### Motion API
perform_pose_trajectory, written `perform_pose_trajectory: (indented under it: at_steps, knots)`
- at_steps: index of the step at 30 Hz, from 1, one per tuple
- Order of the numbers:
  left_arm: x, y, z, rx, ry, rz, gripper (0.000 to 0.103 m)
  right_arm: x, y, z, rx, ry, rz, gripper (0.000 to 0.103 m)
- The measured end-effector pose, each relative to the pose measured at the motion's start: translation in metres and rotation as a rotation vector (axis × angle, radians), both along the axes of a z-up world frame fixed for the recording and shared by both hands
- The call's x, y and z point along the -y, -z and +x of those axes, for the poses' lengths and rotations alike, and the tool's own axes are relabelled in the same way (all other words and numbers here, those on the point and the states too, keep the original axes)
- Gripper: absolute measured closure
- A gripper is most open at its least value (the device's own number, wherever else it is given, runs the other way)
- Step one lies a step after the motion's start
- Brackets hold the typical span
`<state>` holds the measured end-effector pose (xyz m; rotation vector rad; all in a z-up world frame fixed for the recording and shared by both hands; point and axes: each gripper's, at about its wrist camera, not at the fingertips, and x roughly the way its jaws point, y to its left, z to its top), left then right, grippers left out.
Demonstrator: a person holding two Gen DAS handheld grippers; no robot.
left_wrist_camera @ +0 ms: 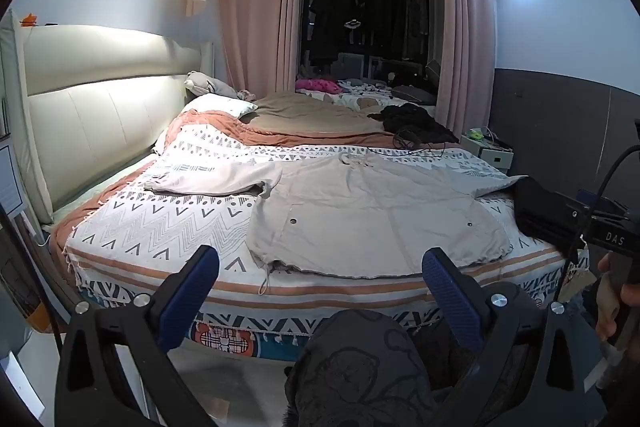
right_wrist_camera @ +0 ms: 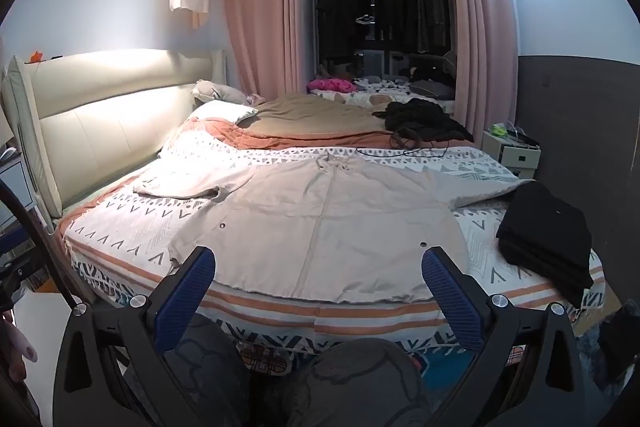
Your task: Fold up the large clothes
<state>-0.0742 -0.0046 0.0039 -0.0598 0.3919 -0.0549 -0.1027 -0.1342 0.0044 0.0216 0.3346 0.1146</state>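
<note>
Spread, empty left tongs [left_wrist_camera: 320, 269] and right tongs [right_wrist_camera: 319, 267] face beige jacket [right_wrist_camera: 320, 223], collar away.

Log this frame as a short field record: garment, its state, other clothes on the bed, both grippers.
garment: beige jacket
state: spread flat on the patterned bedspread, sleeves out to both sides, hem toward the camera, not yet folded
other clothes: folded black stack at the bed's right edge; loose dark pile farther back
left gripper: open, holds nothing, short of the hem
right gripper: open, holds nothing, over the hem
</note>
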Motion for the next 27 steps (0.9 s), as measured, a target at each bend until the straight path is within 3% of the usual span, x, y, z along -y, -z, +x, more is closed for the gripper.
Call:
perform_pose_trajectory:
  at_steps: [7,27]
  knots:
    - [-0.003,0.0,-0.001,-0.017,0.025,-0.03,0.0,-0.002,-0.001,0.0,0.001,-0.003,-0.011,0.0]
    - [-0.008,-0.002,-0.012,-0.015,0.026,0.002,0.0,-0.009,0.001,-0.003,0.019,-0.015,-0.071,0.0]
